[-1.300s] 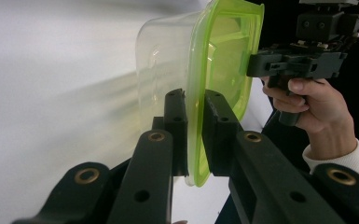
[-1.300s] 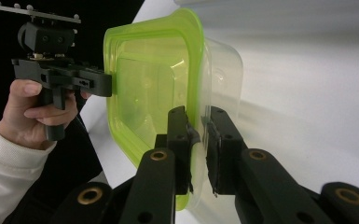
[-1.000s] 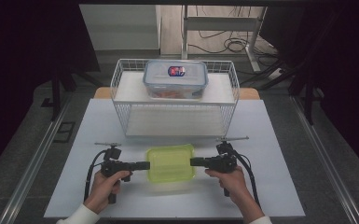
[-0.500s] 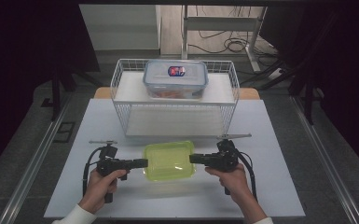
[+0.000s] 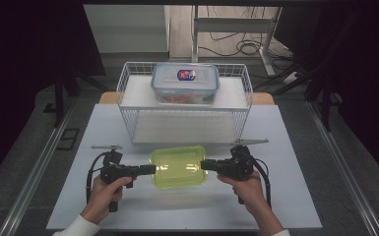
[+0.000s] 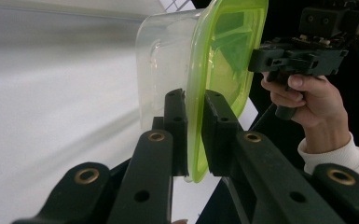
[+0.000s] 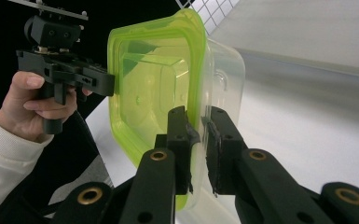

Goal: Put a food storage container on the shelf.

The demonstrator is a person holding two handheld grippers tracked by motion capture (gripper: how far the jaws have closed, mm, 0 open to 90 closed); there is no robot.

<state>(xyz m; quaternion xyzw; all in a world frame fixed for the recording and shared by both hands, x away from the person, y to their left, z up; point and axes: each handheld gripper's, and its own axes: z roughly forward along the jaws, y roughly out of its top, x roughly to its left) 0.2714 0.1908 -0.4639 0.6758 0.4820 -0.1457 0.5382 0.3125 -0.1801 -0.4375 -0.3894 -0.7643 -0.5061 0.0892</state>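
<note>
Left tool (image 5: 147, 169) and right tool (image 5: 207, 165) clamp the green-lidded container (image 5: 178, 166) between them.

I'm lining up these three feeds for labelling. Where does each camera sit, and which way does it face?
High view: above the person's side of the table, looking forward and down at the green-lidded container and wire basket; both forearms show.
Left gripper view: rides the left gripper, looking along its jaws clamping the container's rim; the other hand shows.
Right gripper view: rides the right gripper, likewise from the opposite end.
All three share the container.
</note>
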